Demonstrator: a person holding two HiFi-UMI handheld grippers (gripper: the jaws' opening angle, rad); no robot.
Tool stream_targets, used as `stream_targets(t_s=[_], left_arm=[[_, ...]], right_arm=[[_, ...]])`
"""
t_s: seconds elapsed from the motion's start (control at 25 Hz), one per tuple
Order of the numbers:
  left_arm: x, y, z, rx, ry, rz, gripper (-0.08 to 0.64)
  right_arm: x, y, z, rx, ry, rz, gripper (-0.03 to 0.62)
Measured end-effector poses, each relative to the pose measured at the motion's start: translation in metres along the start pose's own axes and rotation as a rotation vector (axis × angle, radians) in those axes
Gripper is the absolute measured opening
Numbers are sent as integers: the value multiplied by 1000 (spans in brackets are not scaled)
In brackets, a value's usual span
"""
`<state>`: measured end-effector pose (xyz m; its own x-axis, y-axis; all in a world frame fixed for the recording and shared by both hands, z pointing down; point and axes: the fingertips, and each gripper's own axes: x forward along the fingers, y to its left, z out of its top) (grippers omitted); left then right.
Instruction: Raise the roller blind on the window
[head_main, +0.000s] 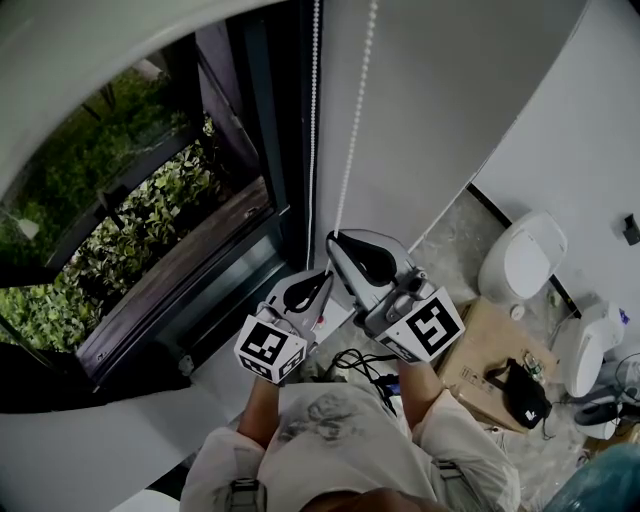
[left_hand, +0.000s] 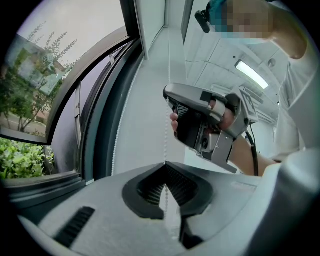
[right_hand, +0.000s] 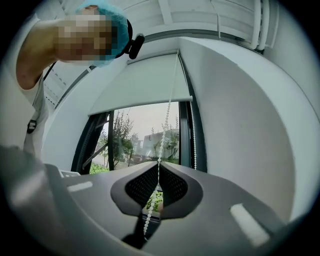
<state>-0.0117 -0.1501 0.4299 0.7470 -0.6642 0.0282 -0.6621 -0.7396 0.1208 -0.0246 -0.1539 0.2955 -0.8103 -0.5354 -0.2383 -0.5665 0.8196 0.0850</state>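
The left gripper's (left_hand: 165, 166) jaws are closed on the chain (left_hand: 165, 137), which runs straight up to the right gripper (left_hand: 167, 97), held in a hand just above. A second strand (left_hand: 117, 145) hangs beside the window frame (left_hand: 92, 140).

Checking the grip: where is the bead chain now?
Centre of the head view, the bead chain hangs just right of the window frame, one strand clamped in the right gripper and, just below, the left gripper.

The window frame (head_main: 270, 120) blocks your left; on the bead chain (head_main: 350, 140) your right gripper (head_main: 334, 239) sits just above the left gripper (head_main: 321, 273). Room opens rightward along the wall (head_main: 440, 100).
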Motion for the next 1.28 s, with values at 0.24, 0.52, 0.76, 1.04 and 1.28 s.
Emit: stream_targets(t_s=[0.24,0.52,0.76,1.04,1.28], left_arm=[[0,-3,-5,-13,2,-6,12],[-2,2,-30,-35,48,16,12],[-4,4,-45,-40,78,20,12],[-4,5,-68,-55,118,19,12],[-6,6,-88,-67,146,22,12]], right_arm=[[-3,2,-4,-27,-16,-26,11],[-6,5,-24,-10,8,-37,11],[-11,8,-42,-21,43,-54,11],[-17,12,-64,-8,89,-68,11],[-21,15,-83,-4,130,-75,11]])
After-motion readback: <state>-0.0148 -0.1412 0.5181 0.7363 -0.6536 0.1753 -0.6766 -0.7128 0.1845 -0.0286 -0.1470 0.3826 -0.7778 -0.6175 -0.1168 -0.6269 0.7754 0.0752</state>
